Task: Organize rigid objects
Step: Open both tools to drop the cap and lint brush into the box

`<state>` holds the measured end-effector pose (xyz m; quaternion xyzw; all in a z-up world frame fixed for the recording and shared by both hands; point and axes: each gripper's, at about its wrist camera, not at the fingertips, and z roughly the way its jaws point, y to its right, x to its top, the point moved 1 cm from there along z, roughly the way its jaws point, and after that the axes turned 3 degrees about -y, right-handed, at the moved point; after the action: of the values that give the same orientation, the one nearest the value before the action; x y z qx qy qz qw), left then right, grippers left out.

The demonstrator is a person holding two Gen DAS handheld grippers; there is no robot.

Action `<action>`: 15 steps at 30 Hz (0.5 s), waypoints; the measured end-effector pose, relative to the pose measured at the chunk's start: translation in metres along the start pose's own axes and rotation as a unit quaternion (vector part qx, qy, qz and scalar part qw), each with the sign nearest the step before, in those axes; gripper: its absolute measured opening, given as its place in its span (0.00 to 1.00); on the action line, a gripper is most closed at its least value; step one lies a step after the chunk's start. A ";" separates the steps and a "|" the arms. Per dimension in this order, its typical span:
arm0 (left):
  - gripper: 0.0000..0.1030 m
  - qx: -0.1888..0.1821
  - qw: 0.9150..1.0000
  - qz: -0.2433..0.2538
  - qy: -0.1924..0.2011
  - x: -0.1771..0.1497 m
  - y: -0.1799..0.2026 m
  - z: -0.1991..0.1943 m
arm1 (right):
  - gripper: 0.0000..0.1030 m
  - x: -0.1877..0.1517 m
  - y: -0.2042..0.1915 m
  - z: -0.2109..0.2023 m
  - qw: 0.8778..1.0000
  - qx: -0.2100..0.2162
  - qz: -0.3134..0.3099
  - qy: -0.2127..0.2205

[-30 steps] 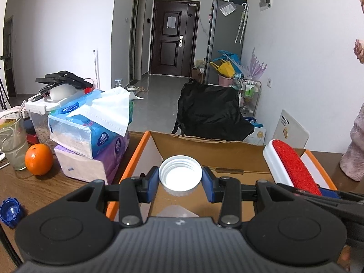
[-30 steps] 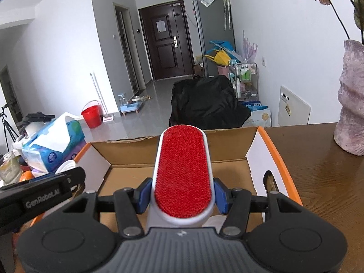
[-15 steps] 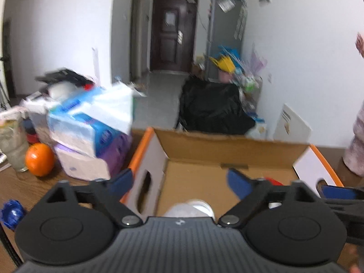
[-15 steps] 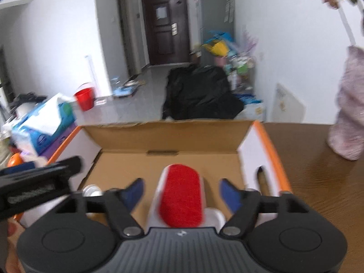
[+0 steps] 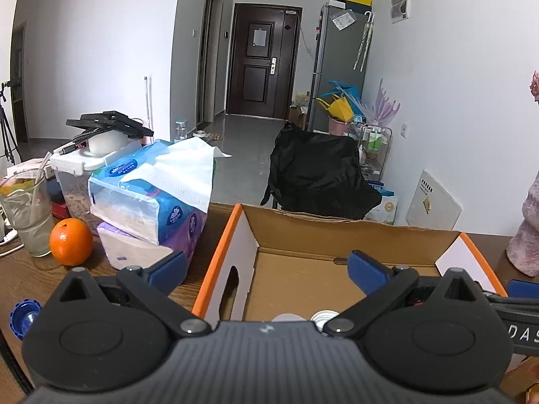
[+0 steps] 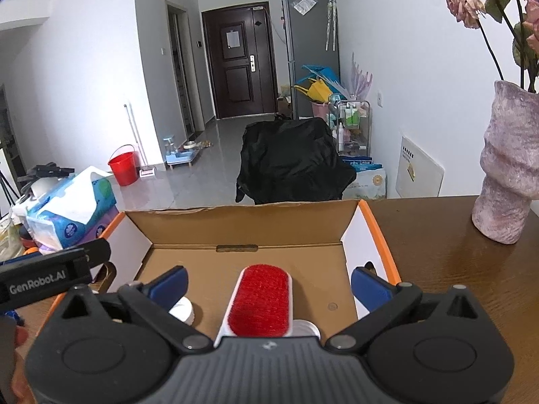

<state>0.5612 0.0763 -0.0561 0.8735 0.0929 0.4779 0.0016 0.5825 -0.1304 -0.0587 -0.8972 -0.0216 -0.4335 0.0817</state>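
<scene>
Both claws hang spread wide and empty over an open cardboard box (image 6: pixel 370 235) on a wooden worktop (image 6: pixel 454 269); their jaws have just been opening. A red brush (image 6: pixel 259 303) lies in the box between the right claw (image 6: pixel 267 284) jaws, long axis pointing away, beside a white cap (image 6: pixel 182 311). The left claw (image 5: pixel 267 267), lettered "GenRobot.AI", is nearer the blue cap (image 5: pixel 23 313) lying outside the box.
</scene>
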 end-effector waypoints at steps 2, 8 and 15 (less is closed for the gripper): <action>1.00 0.002 1.000 0.000 0.004 0.000 0.000 -0.003 | 1.00 -0.001 0.000 -0.003 1.000 0.002 0.002 0.005; 1.00 0.005 1.000 0.000 0.025 -0.003 0.002 -0.020 | 1.00 -0.003 -0.001 -0.015 1.000 -0.003 -0.004 0.021; 1.00 0.003 0.999 0.005 0.038 -0.012 0.007 -0.042 | 1.00 -0.010 0.003 -0.036 0.999 -0.012 -0.005 0.044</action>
<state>0.5208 0.0637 -0.0429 0.8553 0.0897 0.5103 -0.0066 0.5486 -0.1387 -0.0453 -0.8781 -0.0172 -0.4729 0.0700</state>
